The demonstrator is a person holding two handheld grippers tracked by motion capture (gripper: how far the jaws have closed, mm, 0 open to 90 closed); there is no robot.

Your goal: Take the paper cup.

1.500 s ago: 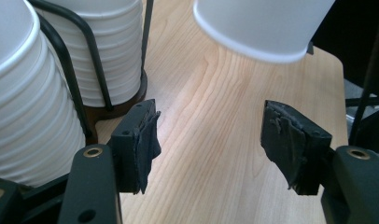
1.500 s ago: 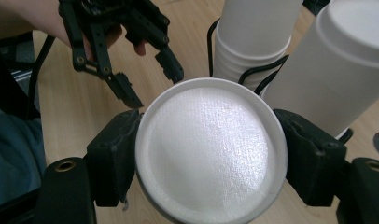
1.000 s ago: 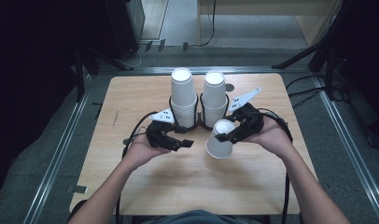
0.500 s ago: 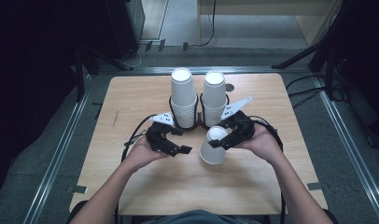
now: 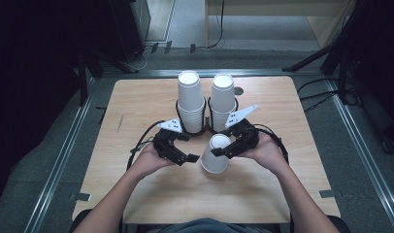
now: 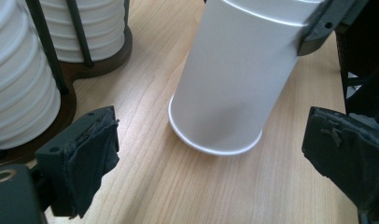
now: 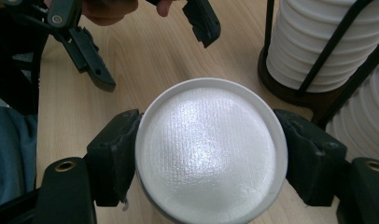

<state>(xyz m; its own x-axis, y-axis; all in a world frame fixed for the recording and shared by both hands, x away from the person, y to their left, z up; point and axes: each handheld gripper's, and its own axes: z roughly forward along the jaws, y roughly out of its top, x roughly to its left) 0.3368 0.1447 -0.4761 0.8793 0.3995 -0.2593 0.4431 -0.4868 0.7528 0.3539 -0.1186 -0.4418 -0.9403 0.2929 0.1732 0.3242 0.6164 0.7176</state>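
From the high view, the right hand-held gripper point(image 5: 223, 149) clamps an upside-down paper cup point(image 5: 216, 155) whose rim meets the table point(image 5: 137, 97) at a tilt, just before the cup stacks point(image 5: 191, 99); released so, it could topple. In the left gripper view, the left hand-held gripper point(image 6: 211, 154) has just been opening, jaws wide and empty (the cup point(image 6: 234, 84) between but untouched), so a stray nudge might tip it. In the right gripper view, the pads point(image 7: 115, 154) squeeze the cup's base point(image 7: 211, 149), which may dent.

In your left gripper view the cup's point(image 6: 234, 79) closed end runs off the top edge, and the cup stacks point(image 6: 19, 74) are cropped at the left and top edges.
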